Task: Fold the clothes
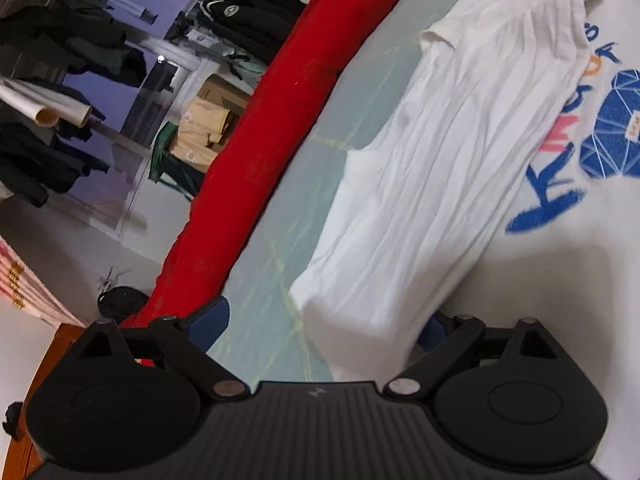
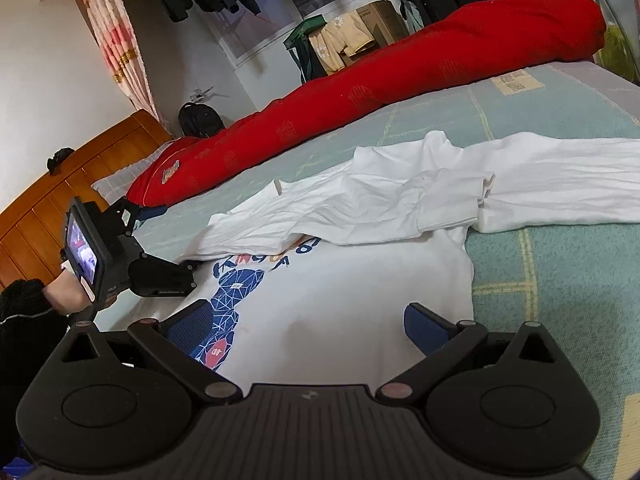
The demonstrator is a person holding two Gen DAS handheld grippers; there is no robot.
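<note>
Sweatshirt [image 2: 340, 280], white, lies flat on the bed [image 2: 560, 128], printed front up, directly under and ahead of the right hand-held gripper [image 2: 308, 328]. Its blue print [image 2: 236, 292] sits ahead-left of that gripper's left finger. Long axis of the body runs away from the right hand-held gripper toward the red rolled quilt [image 2: 400, 76]. One sleeve [image 2: 560, 176] stretches out to the right across the bed; another fold of white cloth [image 2: 304, 216] lies diagonally over the upper print.

Right hand-held gripper: fingers [image 2: 428, 328] spread wide, nothing between them, hovering just over the lower chest area; contact with the fabric cannot be told.

Left hand-held gripper [image 1: 324, 332]: fingers spread; a folded white sleeve panel [image 1: 420, 184] runs from between them away and to the right, long axis pointing ahead-right toward the collar end. Its near end covers the right finger [image 1: 430, 330]; whether the cloth is touched cannot be told. From the right wrist view, the left device sits ahead-left, held by a hand [image 2: 66, 292] in a dark sleeve [image 2: 24, 320].

Edges: sweatshirt's right side seam lies ahead-right of the right hand-held gripper, with bare green sheet beyond. Open mattress strip between garment and quilt. Wooden headboard [image 2: 80, 184] far left.
</note>
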